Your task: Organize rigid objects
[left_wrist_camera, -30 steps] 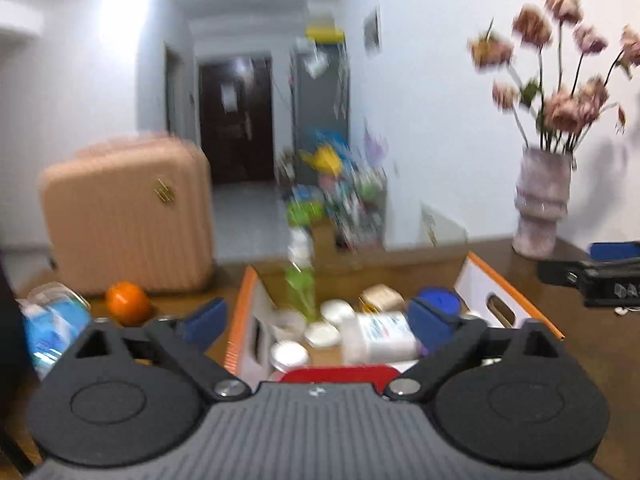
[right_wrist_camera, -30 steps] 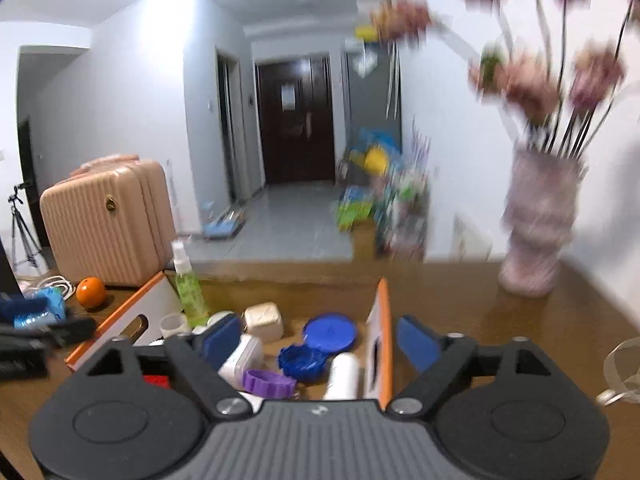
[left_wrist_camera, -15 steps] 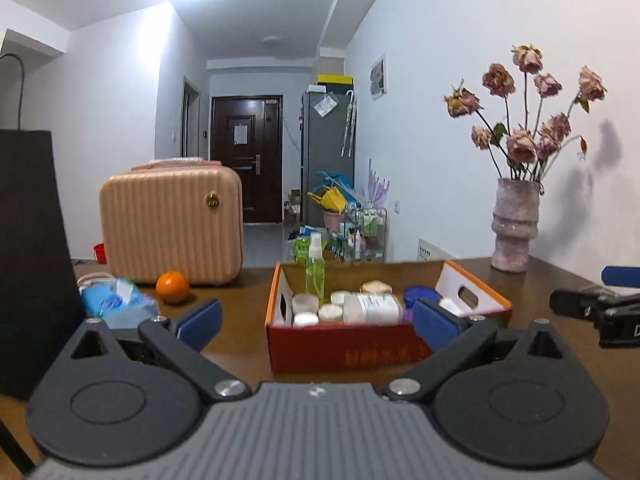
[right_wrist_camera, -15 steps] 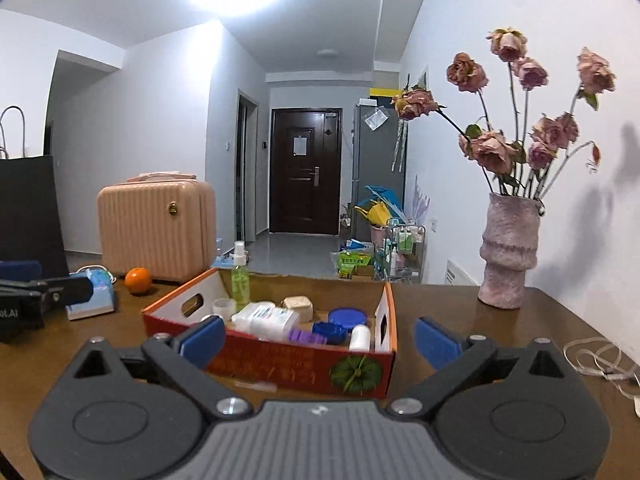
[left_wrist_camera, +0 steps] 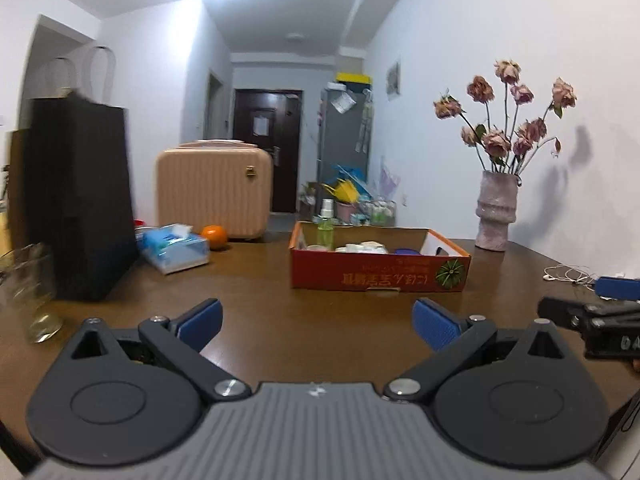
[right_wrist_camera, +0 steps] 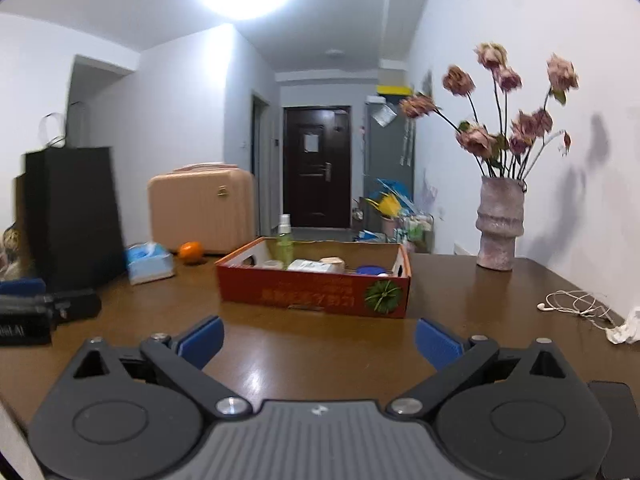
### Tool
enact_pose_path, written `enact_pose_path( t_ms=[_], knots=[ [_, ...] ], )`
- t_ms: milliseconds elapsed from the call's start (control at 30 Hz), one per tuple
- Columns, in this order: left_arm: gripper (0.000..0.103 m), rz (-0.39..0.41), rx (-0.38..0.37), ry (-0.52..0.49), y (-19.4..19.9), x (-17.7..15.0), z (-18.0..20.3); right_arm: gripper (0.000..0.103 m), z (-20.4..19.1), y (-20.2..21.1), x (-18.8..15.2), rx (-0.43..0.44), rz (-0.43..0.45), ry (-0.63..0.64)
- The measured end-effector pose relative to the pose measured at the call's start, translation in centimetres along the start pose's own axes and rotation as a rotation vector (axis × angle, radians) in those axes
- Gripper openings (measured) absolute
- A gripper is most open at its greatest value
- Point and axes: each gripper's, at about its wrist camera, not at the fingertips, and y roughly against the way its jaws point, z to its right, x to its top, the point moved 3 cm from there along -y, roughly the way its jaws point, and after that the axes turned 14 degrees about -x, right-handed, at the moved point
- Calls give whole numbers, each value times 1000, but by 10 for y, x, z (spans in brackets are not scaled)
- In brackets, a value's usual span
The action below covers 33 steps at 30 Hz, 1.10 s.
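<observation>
1. Left gripper point(left_wrist_camera: 316, 322): jaws spread wide, nothing between the blue pads point(left_wrist_camera: 200, 318), low over the bare table point(left_wrist_camera: 256, 280).
2. Right gripper point(right_wrist_camera: 318, 338): same, jaws wide apart and empty, low over the tabletop.
3. Change: one second ago both cameras sat right over the red cardboard box point(left_wrist_camera: 380, 268), looking down into it; half a second ago they were already pulled back; now the box is well ahead of both tools and looks smaller. Both grippers have backed off toward the near table edge with nothing carried.
4. Meaning, as a judgement: the rigid items, the green spray bottle point(left_wrist_camera: 326, 226), white jars and blue lids, all sit inside the box, so the sorting looks finished or between steps; this reads as a retreat to rest.
5. Edges: the box's near wall faces both tools; its right end is just short of the vase of dried roses point(left_wrist_camera: 496, 212), which stands close to the wall.
6. Left side crowded: black paper bag point(left_wrist_camera: 80, 204), clear glass point(left_wrist_camera: 32, 292), tissue pack point(left_wrist_camera: 176, 248), orange point(left_wrist_camera: 214, 237), pink suitcase point(left_wrist_camera: 214, 194) behind.
7. Right side: earphone cable point(right_wrist_camera: 576, 304) and crumpled paper point(right_wrist_camera: 624, 330) near the table edge.
8. Open room: the wide bare strip between grippers and box is free for approach.
</observation>
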Motion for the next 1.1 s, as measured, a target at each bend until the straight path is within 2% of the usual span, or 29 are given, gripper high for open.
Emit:
enact_pose_path(
  t_ms=[67, 133, 267, 333, 433, 533, 1100],
  knots=[
    [103, -26, 28, -12, 20, -16, 4, 103, 0, 23, -16, 4, 7, 24],
    [103, -34, 21, -38, 41, -29, 8, 103, 0, 49, -32, -11, -5, 5],
    [103, -13, 30, -66, 70, -41, 13, 103, 4, 98, -53, -32, -8, -157],
    [103, 7, 30, -69, 74, -38, 13, 103, -5, 111, -54, -21, 33, -114],
    [103, 10, -2, -83, 73, -36, 19, 103, -12, 117, -48, -44, 73, -60],
    [103, -4, -34, -95, 71, -36, 24, 103, -8, 114, -47, -52, 57, -74],
    [103, 4, -31, -113, 72, -38, 25, 103, -8, 112, -47, -31, 49, -79]
  ],
)
